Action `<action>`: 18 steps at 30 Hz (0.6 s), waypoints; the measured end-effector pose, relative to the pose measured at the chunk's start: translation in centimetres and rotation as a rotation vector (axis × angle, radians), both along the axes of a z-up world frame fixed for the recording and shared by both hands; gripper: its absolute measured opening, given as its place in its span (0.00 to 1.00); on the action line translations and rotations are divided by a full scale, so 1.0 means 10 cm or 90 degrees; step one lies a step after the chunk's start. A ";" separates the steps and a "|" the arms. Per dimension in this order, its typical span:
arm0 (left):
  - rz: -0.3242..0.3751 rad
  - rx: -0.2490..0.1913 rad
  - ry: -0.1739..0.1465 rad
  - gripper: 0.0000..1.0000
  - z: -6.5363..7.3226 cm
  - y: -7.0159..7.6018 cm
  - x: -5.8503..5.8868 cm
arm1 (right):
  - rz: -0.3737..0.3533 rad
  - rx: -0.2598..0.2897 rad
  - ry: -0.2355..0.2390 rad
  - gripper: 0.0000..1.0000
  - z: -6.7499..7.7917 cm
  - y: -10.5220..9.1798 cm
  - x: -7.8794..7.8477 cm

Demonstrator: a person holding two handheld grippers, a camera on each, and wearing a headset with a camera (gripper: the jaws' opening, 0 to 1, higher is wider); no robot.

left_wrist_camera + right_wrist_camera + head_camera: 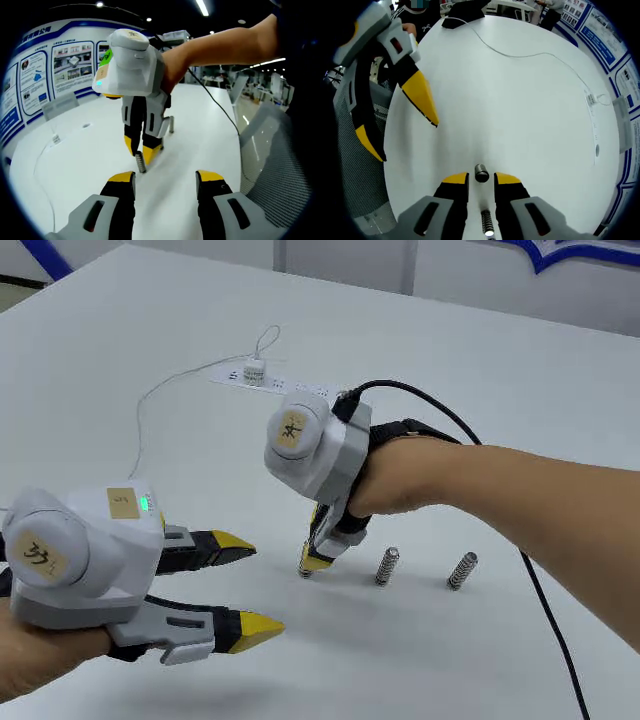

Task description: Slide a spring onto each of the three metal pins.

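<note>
Three short metal springs stand upright on the white table (150, 330), each on a pin: one (304, 571) under my right gripper, one (387, 565) beside it and one (462, 570) further right. My right gripper (315, 562) points straight down, its yellow tips on either side of the first spring's top (481, 173), with thin slivers of table showing between spring and tips. From the left gripper view, that spring (141, 163) stands just below the right gripper (141, 149). My left gripper (248, 582) hovers wide open and empty to the left.
A thin white wire (160, 390) runs to a small white block (254, 371) on a paper strip at the back. A black cable (545, 590) trails from the right gripper across the table on the right. A forearm (500, 490) reaches in from the right.
</note>
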State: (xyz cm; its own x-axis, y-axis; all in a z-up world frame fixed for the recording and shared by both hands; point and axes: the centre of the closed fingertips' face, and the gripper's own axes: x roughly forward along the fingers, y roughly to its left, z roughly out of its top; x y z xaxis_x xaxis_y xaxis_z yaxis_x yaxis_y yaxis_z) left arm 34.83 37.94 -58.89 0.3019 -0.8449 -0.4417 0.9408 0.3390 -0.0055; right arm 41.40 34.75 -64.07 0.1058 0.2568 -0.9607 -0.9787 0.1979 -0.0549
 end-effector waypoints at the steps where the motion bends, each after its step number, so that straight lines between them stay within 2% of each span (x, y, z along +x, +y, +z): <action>1: -0.001 0.000 0.000 0.50 0.00 0.00 0.00 | -0.003 0.004 -0.003 0.22 0.02 -0.01 0.00; 3: -0.001 0.001 -0.001 0.50 0.01 -0.01 0.00 | -0.004 0.008 -0.007 0.23 0.05 -0.03 -0.01; 8: 0.000 -0.001 -0.001 0.51 0.03 -0.02 -0.01 | -0.025 0.044 -0.019 0.25 0.15 -0.08 0.01; 18: 0.007 -0.009 -0.001 0.52 0.05 -0.05 -0.02 | -0.069 0.128 -0.058 0.32 0.48 -0.33 -0.04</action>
